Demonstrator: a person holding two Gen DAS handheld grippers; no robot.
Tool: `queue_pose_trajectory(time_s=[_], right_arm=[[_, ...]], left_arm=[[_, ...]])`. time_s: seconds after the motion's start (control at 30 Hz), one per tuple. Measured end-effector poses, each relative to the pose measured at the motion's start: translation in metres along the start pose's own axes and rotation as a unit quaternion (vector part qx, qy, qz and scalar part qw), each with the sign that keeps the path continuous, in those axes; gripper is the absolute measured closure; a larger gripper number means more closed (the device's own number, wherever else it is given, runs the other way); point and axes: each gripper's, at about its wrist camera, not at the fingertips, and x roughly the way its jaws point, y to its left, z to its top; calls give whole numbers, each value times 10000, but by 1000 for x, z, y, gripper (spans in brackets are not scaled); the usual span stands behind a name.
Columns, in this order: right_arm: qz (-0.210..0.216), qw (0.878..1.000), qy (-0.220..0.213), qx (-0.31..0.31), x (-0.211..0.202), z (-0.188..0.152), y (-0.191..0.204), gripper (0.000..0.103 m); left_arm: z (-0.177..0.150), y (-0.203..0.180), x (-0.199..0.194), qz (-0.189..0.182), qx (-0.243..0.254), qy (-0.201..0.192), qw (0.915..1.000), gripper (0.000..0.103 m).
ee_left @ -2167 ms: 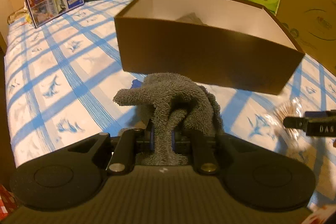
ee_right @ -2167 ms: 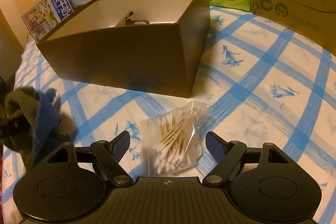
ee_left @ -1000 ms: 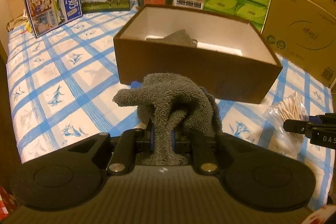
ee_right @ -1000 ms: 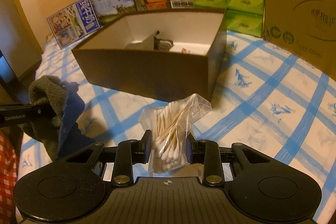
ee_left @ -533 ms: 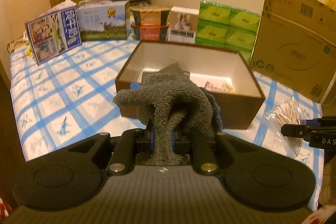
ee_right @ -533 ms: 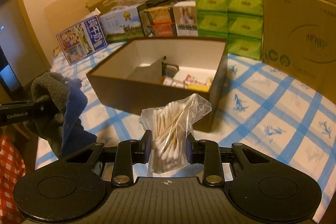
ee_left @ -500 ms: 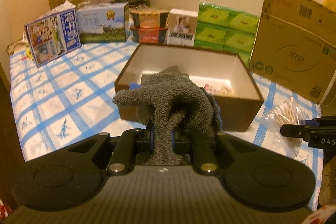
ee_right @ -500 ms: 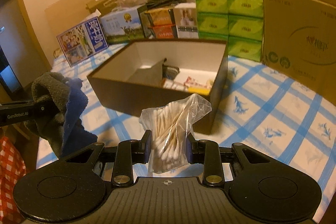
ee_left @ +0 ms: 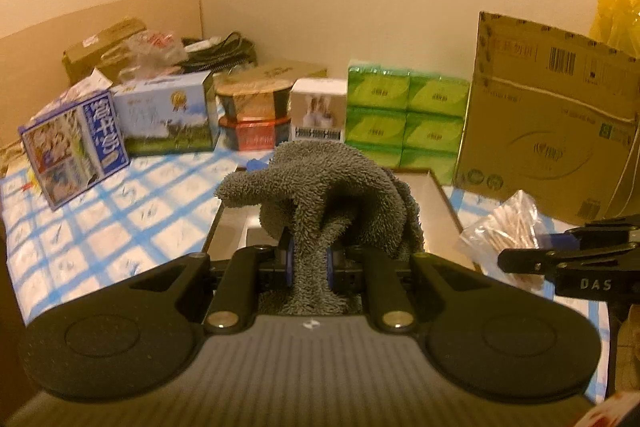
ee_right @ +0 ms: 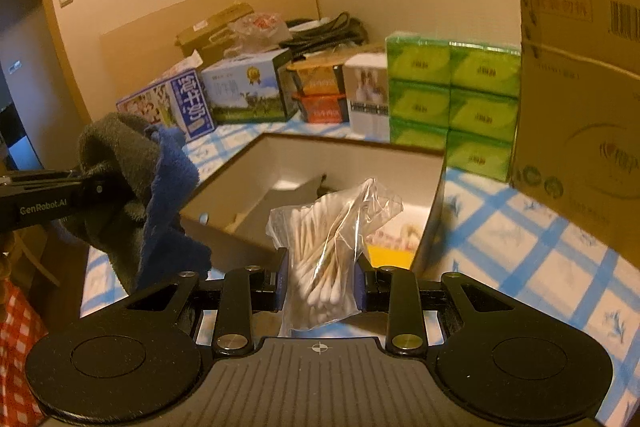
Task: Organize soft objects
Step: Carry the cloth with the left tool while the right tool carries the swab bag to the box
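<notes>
Your left tool (ee_left: 308, 263) is clamped on the limp grey towel (ee_left: 332, 195), lower centre. Your right tool (ee_right: 320, 287) pinches the light, slippery bag of cotton swabs (ee_right: 328, 251); grip its bulk. The box (ee_right: 436, 203) lies beyond.

Black tongs (ee_right: 319, 285) with blue pads, brass screws, ribbed grey housing.
</notes>
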Motion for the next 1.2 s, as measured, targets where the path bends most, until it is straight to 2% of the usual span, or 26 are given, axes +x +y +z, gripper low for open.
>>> queue_pose_trajectory(time_s=[0.27, 0.5, 0.87, 1.2], right_arm=[[-37, 10000, -10, 46, 26, 39, -10, 71], [-180, 9997, 130, 28, 62, 62, -22, 71], [-240, 9978, 476, 384, 114, 69, -46, 71], [-316, 9956, 673, 574, 146, 71, -60, 71]], left_arm=[[39, -11, 41, -79, 173, 3, 9998, 90], [57, -16, 84, -75, 280, 186, 9994, 90], [61, -20, 151, -59, 353, 651, 9972, 90], [56, -19, 195, -37, 403, 941, 9947, 90]])
